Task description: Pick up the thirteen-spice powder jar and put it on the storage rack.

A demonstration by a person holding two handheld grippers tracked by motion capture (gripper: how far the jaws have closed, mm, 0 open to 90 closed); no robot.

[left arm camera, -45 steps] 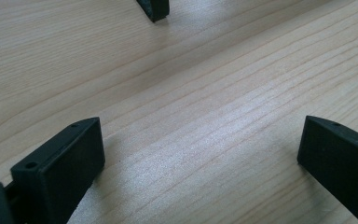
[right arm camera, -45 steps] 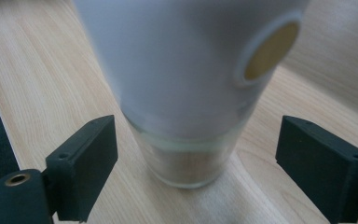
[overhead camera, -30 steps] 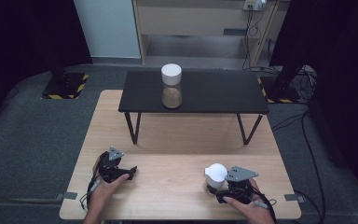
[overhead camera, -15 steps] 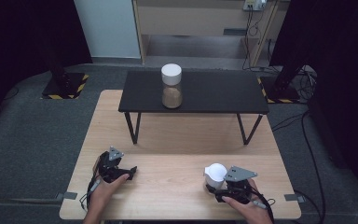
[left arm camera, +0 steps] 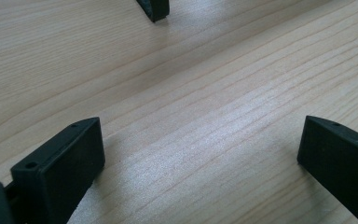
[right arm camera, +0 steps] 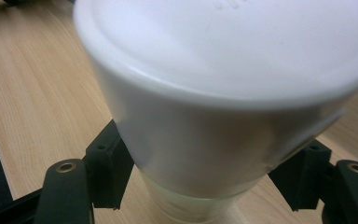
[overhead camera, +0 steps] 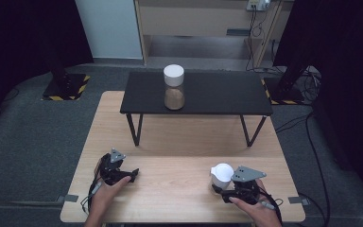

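**Fingers clamp white-lidded jar at tabletop's near right corner**

The white-lidded jar [overhead camera: 221,175] stands near the tabletop's [overhead camera: 179,142] front right corner, gripped by the right gripper [overhead camera: 224,189], whose fingers have just closed on it. The left gripper [overhead camera: 131,174] rests near the front left corner, fingers wide apart, holding nothing.

We see a low black bench [overhead camera: 227,94] standing across the far half of the wooden table [overhead camera: 179,142]. On the bench, left of its middle, stands a clear jar [overhead camera: 174,90] with a white lid, its lower part holding brown contents. Beyond lies grey floor [overhead camera: 33,132].
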